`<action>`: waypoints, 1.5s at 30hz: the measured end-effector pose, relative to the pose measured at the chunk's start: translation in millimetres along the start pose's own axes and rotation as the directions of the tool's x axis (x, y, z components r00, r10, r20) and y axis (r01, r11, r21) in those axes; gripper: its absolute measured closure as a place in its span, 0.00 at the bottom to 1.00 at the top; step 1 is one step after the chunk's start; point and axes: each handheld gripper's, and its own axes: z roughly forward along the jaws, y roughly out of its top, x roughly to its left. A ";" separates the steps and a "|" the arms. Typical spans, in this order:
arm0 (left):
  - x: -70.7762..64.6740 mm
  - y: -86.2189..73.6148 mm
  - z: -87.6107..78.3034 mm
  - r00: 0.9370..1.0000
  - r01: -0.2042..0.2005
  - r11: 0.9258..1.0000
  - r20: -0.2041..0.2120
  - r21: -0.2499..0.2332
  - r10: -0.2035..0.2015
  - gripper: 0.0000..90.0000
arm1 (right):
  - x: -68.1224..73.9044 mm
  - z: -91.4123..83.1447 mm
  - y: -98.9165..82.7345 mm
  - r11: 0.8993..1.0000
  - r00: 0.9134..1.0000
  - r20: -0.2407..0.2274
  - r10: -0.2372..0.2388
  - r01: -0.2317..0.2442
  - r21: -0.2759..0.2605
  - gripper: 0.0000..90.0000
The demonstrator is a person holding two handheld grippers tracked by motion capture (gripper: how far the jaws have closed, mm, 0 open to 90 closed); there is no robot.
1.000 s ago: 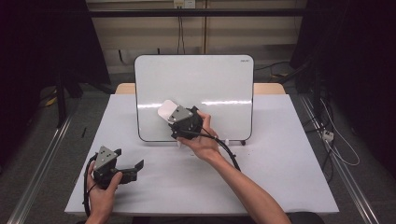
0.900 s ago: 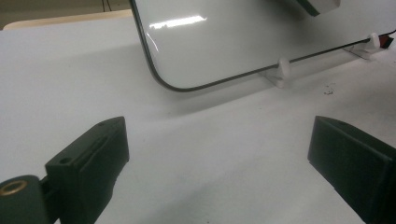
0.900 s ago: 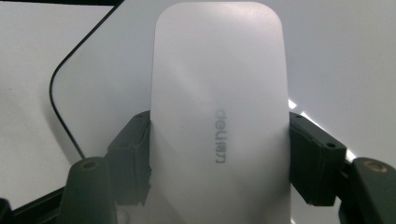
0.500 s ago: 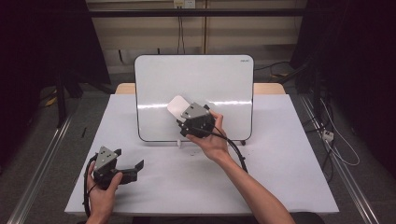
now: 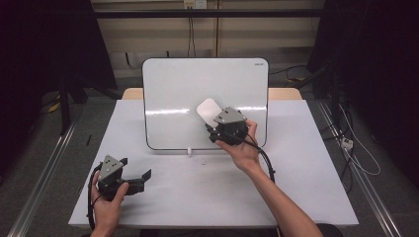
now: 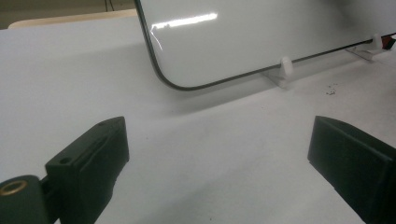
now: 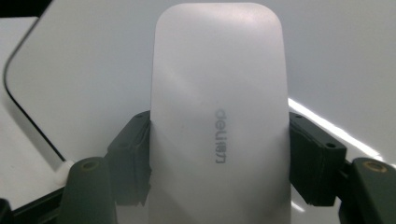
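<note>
Right tongs [image 5: 213,121] are clamped on a white whiteboard eraser [image 5: 208,111], one black jaw pressed against each long side of it; in the right gripper view the eraser [image 7: 217,121] stands up between the jaws with grey lettering running along its face. Seen from the high view, the eraser lies flat against the front of the whiteboard [image 5: 173,98], in the lower right part of its surface, just below the bright strip of reflected light. The right hand [image 5: 242,145] holds the tongs from below and to the right of that spot.

Left tongs [image 5: 143,176] stand open with nothing between them, well apart from the whiteboard and nearer the person, low over the white counter [image 5: 306,163] toward its front left corner. The left hand [image 5: 106,197] grips them from the counter's near edge. In the left gripper view the jaws are spread wide over bare counter [image 6: 210,140], facing the whiteboard's rounded lower corner [image 6: 173,81] and one of its small white feet [image 6: 285,67].

The whiteboard stands upright on the counter, leaning slightly back, toward the far edge.
</note>
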 end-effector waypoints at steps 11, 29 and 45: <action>-0.8 0.5 0.4 1.000 -0.003 1.000 -0.001 -0.001 0.003 0.06 | -22.6 -18.7 -23.4 0.999 0.998 0.055 0.039 -0.040 0.018 0.35; -0.6 2.7 1.8 1.000 -0.009 1.000 -0.007 0.005 0.009 0.06 | -47.6 -40.3 -59.5 0.995 0.989 0.137 0.058 -0.068 0.067 0.35; -2.6 2.6 4.7 1.000 -0.001 1.000 -0.004 0.009 0.001 0.06 | -44.6 -29.4 -73.9 0.992 0.984 0.177 0.023 -0.045 0.119 0.35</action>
